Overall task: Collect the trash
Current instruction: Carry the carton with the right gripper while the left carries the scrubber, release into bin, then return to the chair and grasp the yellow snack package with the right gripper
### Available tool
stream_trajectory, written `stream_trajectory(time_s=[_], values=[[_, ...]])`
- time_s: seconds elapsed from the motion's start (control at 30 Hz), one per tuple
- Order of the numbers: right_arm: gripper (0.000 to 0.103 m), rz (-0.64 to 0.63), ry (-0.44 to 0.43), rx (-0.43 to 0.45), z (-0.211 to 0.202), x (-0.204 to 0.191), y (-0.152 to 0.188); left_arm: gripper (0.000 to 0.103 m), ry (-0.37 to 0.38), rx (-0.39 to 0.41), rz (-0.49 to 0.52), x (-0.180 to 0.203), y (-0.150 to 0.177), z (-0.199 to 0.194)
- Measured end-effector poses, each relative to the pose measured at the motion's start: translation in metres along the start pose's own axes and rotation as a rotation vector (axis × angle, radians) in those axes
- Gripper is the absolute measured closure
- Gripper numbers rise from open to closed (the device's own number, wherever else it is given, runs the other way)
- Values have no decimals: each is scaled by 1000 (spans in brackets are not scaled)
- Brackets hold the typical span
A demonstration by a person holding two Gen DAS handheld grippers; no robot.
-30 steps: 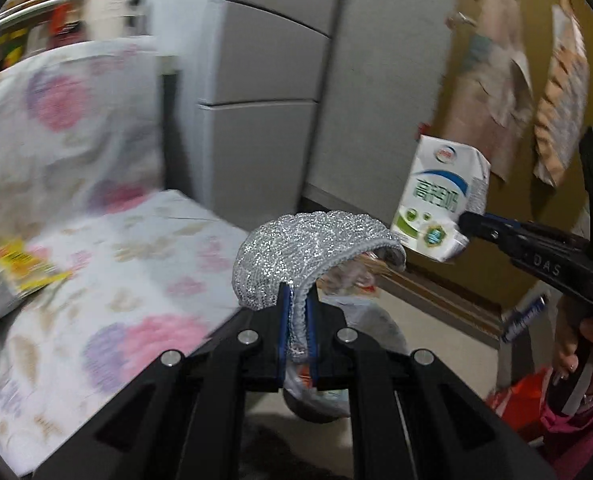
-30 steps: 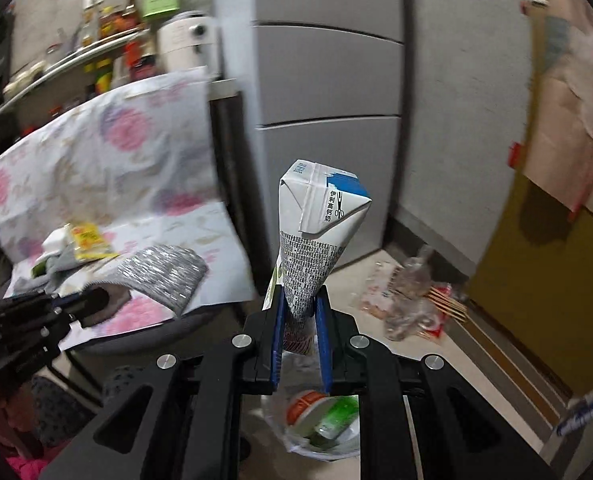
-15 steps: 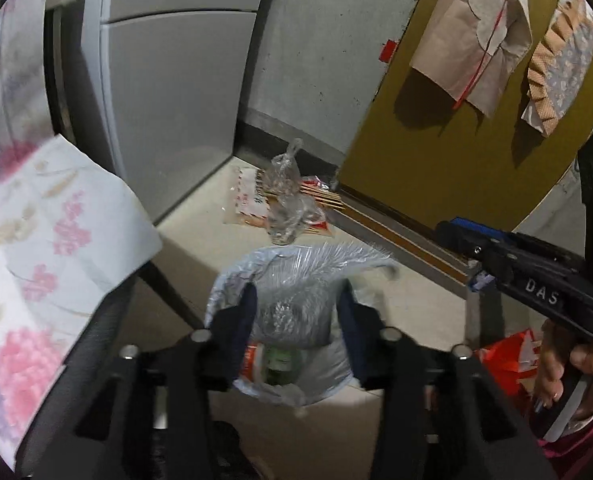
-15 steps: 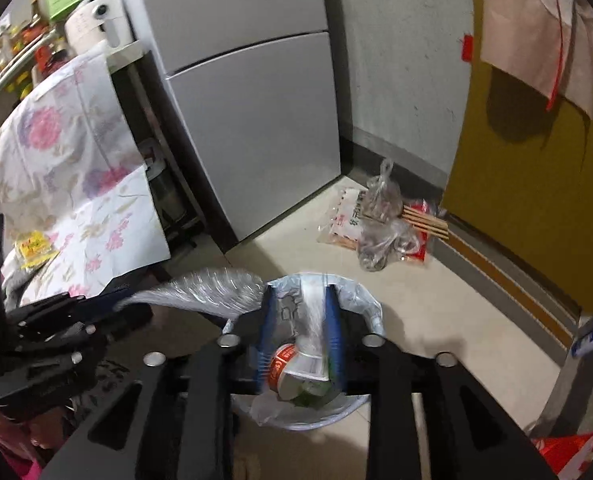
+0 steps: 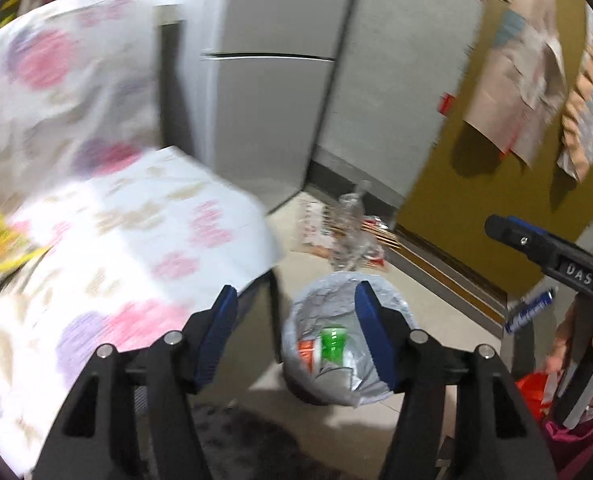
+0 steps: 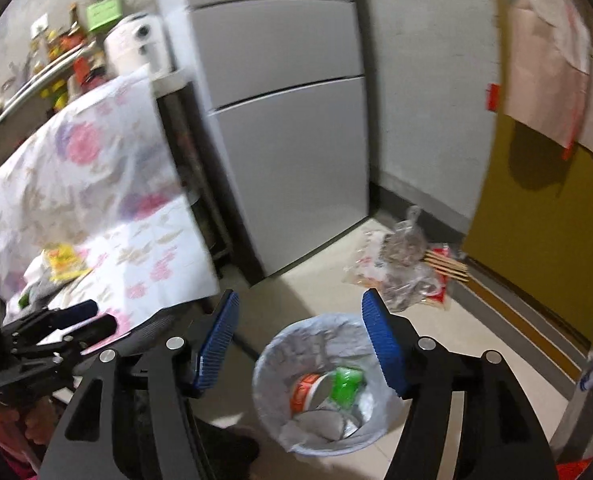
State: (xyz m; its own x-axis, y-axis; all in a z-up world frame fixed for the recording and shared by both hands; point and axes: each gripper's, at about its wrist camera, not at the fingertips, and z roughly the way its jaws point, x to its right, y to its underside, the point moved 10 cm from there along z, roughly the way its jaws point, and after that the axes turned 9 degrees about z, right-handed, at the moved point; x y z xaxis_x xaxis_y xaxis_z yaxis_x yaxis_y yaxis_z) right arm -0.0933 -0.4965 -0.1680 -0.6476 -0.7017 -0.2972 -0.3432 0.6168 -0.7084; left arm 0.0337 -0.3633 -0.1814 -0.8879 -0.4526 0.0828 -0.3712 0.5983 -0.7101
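- Now that both loads have gone in, the trash bin (image 6: 320,392) on the floor holds the collected rubbish: a green piece (image 6: 346,386), a red-and-white wrapper (image 6: 306,390) and crumpled silvery material sit inside its pale liner.
- The left gripper (image 5: 296,332) has just been opening; its blue pads stand well apart with nothing between them, and the bin shows through the gap below.
- The right gripper (image 6: 300,338) has likewise just been opening; its jaws are apart and empty, poised above and a little to the left of the bin's rim.
- A second ago the left gripper was clamped on a silver glittery piece and the right on a white milk carton; neither is in the jaws now. The silvery material in the bin is likely that piece, though the carton cannot be picked out clearly.
- Judged from this, one round of dropping is done and both hands are free for the next pick.
- More rubbish remains: a yellow wrapper (image 6: 62,260) and other scraps lie on the flowered cloth (image 6: 136,248) at the left.
- Clear plastic bags (image 6: 404,272) lie on the floor near the fridge (image 6: 288,160), well apart from the bin.
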Motion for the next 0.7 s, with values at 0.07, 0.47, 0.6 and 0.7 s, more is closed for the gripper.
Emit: stream_trajectory(time_s=[0.07, 0.47, 0.6, 0.7], values=[[39, -15, -83, -33, 4, -29, 5, 44, -62, 2, -42, -28, 15, -20], [39, -286, -298, -110, 26, -196, 32, 43, -382, -21, -271, -157, 97, -112], [39, -367, -321, -152, 35, -231, 49, 43, -437, -29, -354, -190, 124, -135], [39, -404, -322, -167, 45, -250, 57, 43, -481, -29, -384, -208, 133, -150]])
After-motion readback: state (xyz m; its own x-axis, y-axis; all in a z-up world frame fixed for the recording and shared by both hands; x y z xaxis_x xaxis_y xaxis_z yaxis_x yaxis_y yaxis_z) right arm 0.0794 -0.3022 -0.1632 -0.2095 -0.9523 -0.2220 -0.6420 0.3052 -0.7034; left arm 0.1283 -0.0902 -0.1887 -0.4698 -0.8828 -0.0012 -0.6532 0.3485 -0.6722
